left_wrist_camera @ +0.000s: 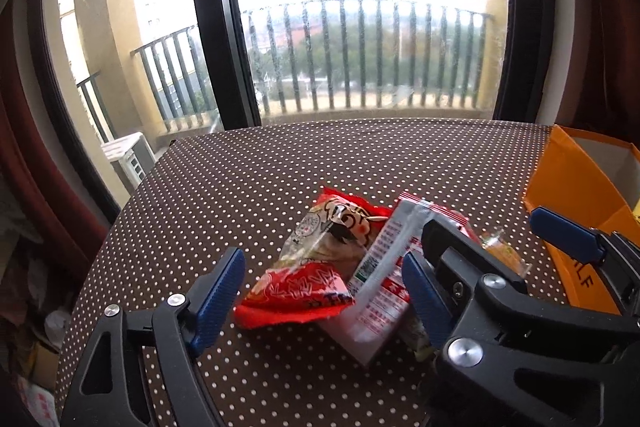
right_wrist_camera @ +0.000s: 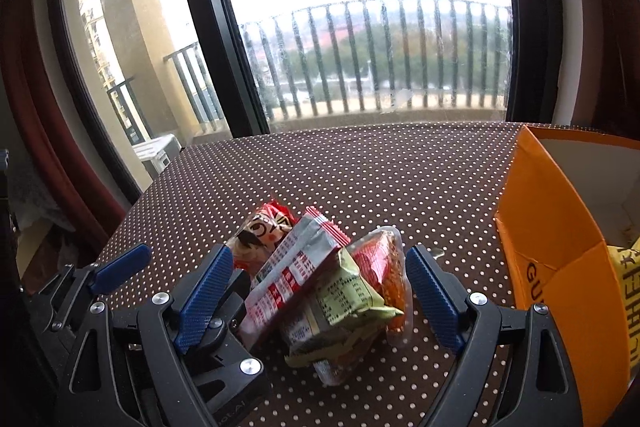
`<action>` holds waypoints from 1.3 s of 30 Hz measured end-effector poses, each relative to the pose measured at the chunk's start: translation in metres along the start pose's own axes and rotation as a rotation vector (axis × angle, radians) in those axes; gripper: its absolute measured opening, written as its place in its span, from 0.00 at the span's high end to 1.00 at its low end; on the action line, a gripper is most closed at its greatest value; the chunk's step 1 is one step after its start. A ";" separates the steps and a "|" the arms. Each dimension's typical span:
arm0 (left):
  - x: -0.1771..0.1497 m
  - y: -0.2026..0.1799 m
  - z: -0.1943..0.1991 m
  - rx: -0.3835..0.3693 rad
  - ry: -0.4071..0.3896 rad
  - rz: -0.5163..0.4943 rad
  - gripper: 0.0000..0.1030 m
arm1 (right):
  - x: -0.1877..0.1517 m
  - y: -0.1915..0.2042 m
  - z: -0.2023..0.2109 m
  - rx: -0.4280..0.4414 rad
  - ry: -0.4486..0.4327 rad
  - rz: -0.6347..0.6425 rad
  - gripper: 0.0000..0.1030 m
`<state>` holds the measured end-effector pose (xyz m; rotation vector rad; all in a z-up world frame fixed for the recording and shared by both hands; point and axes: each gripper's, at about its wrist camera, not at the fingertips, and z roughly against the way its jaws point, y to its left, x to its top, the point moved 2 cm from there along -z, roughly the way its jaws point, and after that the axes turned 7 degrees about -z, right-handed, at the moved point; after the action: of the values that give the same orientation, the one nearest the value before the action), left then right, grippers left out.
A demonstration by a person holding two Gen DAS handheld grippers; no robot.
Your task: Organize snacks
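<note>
Right wrist view, right claw [right_wrist_camera: 320, 295] wide around snack pile [right_wrist_camera: 320, 291], left claw [left_wrist_camera: 320, 291] open, orange box [right_wrist_camera: 552, 235] cropped, contact perhaps hidden

A loose heap of 4 snack packets lies on the dotted bench: a red cartoon-face packet [left_wrist_camera: 320, 259] at the left, a silver-and-red packet [right_wrist_camera: 296, 267] tilted across it, a crumpled green packet [right_wrist_camera: 344, 303] beneath, and a clear orange-red packet [right_wrist_camera: 388, 267] at the right. An open orange box [right_wrist_camera: 560, 267] stands well apart, right of them.
</note>
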<state>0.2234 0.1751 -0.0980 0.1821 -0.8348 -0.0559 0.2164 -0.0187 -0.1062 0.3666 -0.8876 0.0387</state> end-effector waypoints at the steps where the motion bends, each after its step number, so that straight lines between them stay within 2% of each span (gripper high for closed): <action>1: 0.001 -0.001 -0.003 0.001 0.005 -0.003 0.23 | 0.001 0.000 -0.003 0.001 0.002 -0.006 0.18; 7: 0.006 -0.001 -0.021 0.015 0.019 -0.057 0.25 | 0.006 0.002 -0.021 -0.011 0.029 -0.021 0.25; 15: 0.003 0.006 -0.053 -0.032 0.099 -0.025 0.26 | 0.004 0.005 -0.046 -0.045 0.092 -0.003 0.33; 17: 0.002 0.008 -0.058 -0.034 0.109 -0.018 0.26 | 0.003 0.006 -0.049 -0.045 0.099 0.003 0.40; 18: 0.001 0.008 -0.059 -0.028 0.103 -0.018 0.26 | 0.003 0.006 -0.051 -0.042 0.102 0.008 0.48; 21: 0.001 0.011 -0.067 -0.035 0.101 -0.009 0.26 | 0.001 0.011 -0.053 -0.047 0.094 0.039 0.53; 25: 0.000 0.013 -0.071 -0.037 0.111 0.003 0.26 | 0.000 0.016 -0.055 -0.057 0.084 0.073 0.54; 28: -0.002 0.012 -0.075 -0.039 0.127 0.004 0.26 | 0.000 0.013 -0.062 -0.069 0.114 0.063 0.54; 31: -0.004 0.014 -0.080 -0.082 0.141 0.020 0.33 | -0.001 0.009 -0.067 -0.070 0.142 0.046 0.54; 33: -0.003 0.015 -0.078 -0.083 0.131 0.011 0.42 | 0.000 0.008 -0.065 -0.065 0.133 0.046 0.54; 35: -0.004 0.013 -0.076 -0.072 0.126 0.001 0.48 | -0.001 0.009 -0.063 -0.069 0.126 0.055 0.60; 39: -0.008 0.011 -0.071 -0.056 0.127 -0.004 0.52 | 0.000 0.012 -0.057 -0.077 0.101 0.074 0.70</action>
<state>0.2705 0.1969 -0.1484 0.1328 -0.7056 -0.0708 0.2568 0.0109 -0.1350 0.2571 -0.8004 0.0902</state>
